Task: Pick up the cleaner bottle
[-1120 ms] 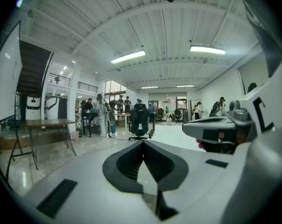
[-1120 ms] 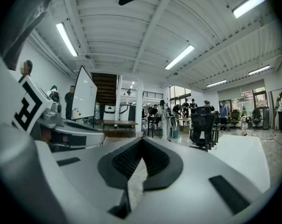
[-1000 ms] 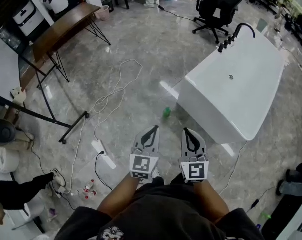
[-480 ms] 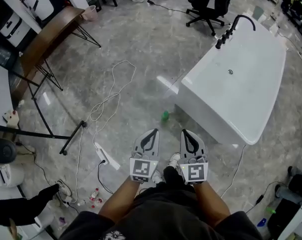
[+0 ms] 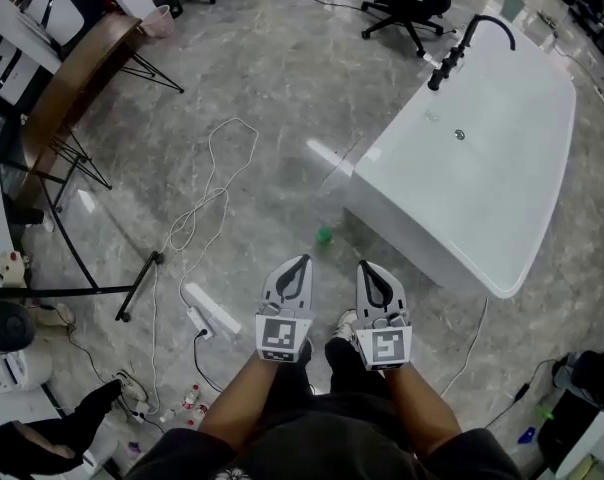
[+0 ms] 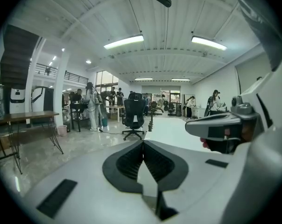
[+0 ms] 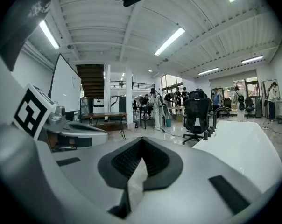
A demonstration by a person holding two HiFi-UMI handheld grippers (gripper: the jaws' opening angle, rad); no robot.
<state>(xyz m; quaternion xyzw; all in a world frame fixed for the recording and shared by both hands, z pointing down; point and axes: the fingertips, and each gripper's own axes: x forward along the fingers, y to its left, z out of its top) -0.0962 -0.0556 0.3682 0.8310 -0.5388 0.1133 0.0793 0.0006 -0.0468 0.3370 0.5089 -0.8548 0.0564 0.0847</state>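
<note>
Left gripper (image 5: 299, 263) and right gripper (image 5: 368, 267) sit side by side, aimed toward a small green bottle (image 5: 325, 235) on the floor beside the bathtub (image 5: 502, 168), probably since it's beyond reach. Left gripper view: jaws together, empty. Right gripper view: pressed together too, nothing held.

I log a grey marble floor (image 5: 282, 78) carrying a white bathtub (image 5: 482, 188), a green cleaner bottle (image 5: 325, 235) near its corner, a loose cable (image 5: 226, 190) and a power strip (image 5: 210, 310).
</note>
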